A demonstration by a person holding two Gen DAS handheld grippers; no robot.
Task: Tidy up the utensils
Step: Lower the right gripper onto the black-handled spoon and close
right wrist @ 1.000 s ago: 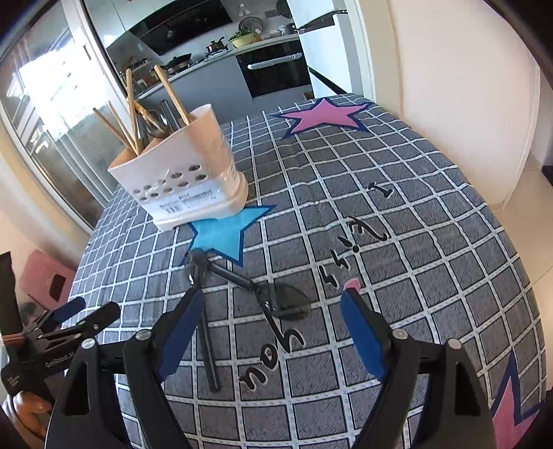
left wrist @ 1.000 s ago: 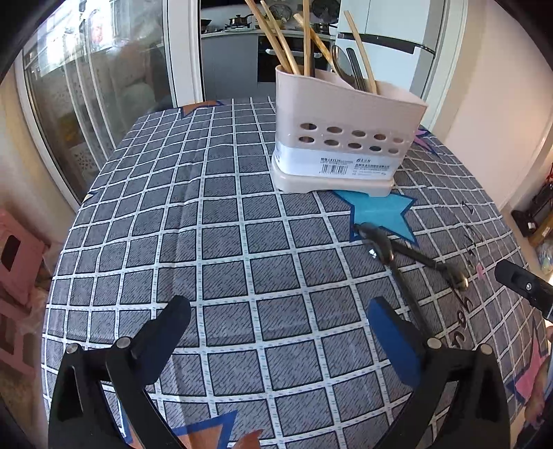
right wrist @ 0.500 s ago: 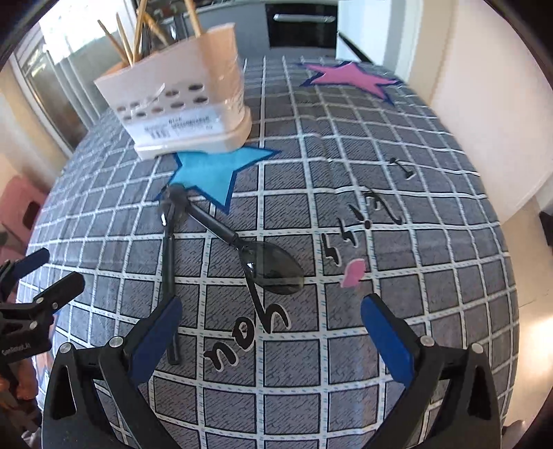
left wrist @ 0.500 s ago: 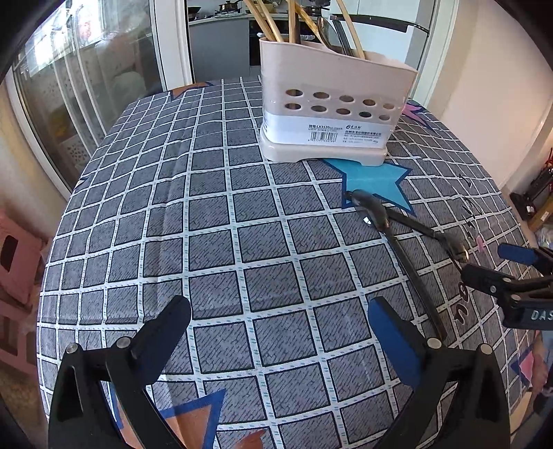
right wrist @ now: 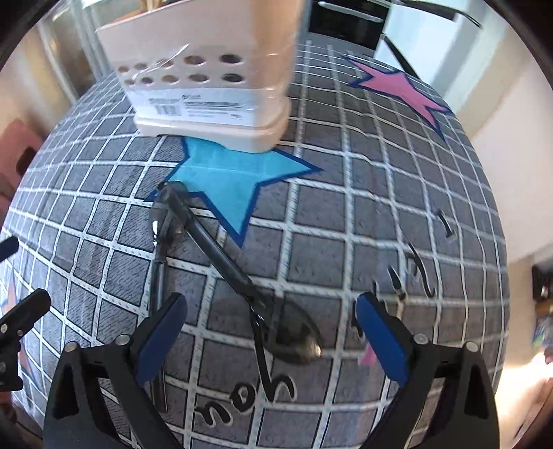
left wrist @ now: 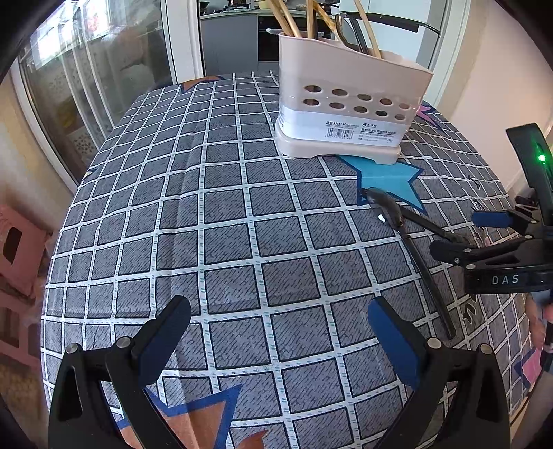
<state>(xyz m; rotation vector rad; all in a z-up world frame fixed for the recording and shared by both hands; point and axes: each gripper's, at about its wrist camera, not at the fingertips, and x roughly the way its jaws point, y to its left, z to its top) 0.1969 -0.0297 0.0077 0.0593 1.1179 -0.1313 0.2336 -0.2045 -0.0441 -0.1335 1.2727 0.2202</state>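
In the left wrist view, the left gripper (left wrist: 278,338) hangs over the checked tablecloth (left wrist: 221,241) with its blue-padded fingers spread wide and nothing between them. From 9 to 12 o'clock of it the cloth lies bare up to the table's rounded left edge, beyond which a pink stool (left wrist: 17,245) sits low at 9 o'clock and glass doors (left wrist: 86,86) stand at 10 o'clock. At 1 o'clock the beige utensil holder (left wrist: 345,103) stands upright on the cloth near the far edge, chopsticks (left wrist: 287,20) and dark handles leaning out of its top. Its base overlaps the tip of a blue star (left wrist: 387,176) printed on the cloth.

Just nearer than the star, at 2 o'clock, two black spoons lie flat and crossed. The first spoon (left wrist: 408,241) has its bowl by the star and its handle running toward the near right edge. The second spoon (right wrist: 276,317) lies across it, handle tip at the star, bowl toward the right gripper.

In the right wrist view, the right gripper (right wrist: 271,340) is low over that bowl, fingers spread wide, one on each side of it; whether either pad touches the spoon is hard to tell through the blur. The first spoon's handle passes just outside its left finger (right wrist: 159,331). Open cloth runs from 1 to 3 o'clock, past black lettering (right wrist: 414,262) and a pink star (right wrist: 404,89), to the curved right edge by a cream wall (right wrist: 511,172).
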